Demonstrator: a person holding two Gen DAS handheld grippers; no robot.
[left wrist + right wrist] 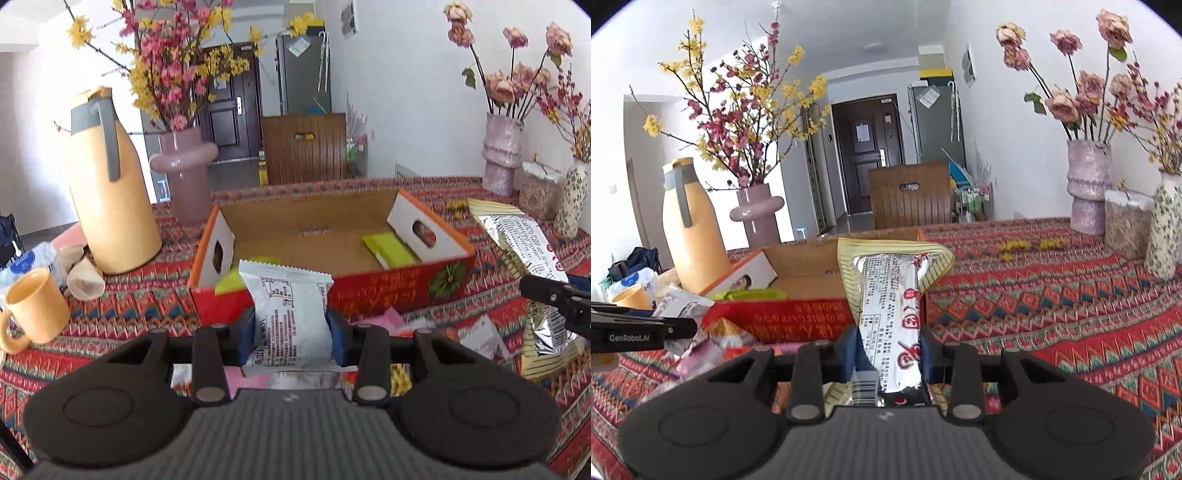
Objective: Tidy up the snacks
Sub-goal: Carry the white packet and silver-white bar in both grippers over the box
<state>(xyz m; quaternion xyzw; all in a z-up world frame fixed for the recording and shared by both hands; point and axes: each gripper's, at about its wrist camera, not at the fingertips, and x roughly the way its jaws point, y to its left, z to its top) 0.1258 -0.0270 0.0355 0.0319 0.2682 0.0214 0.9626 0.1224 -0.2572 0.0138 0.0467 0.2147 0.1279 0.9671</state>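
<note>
My left gripper [293, 332] is shut on a white snack packet [291, 306] with printed text, held upright in front of the red cardboard box [388, 291]. Green packets [391, 251] lie inside that open box. In the right wrist view my right gripper [888, 354] is shut on a long silver and gold snack bag [890, 314], raised just before the box [775, 317]. The same bag [528, 240] and the right gripper's fingers [550, 295] show at the right edge of the left wrist view. The left gripper's finger [646, 334] enters the right wrist view from the left.
A yellow thermos jug [110, 192], a yellow mug [33, 310] and a pink vase [188, 170] stand left of the box. More vases [1089, 184] and a clear jar [1126, 221] line the far right. Loose wrappers [480, 336] lie on the patterned tablecloth [1071, 314].
</note>
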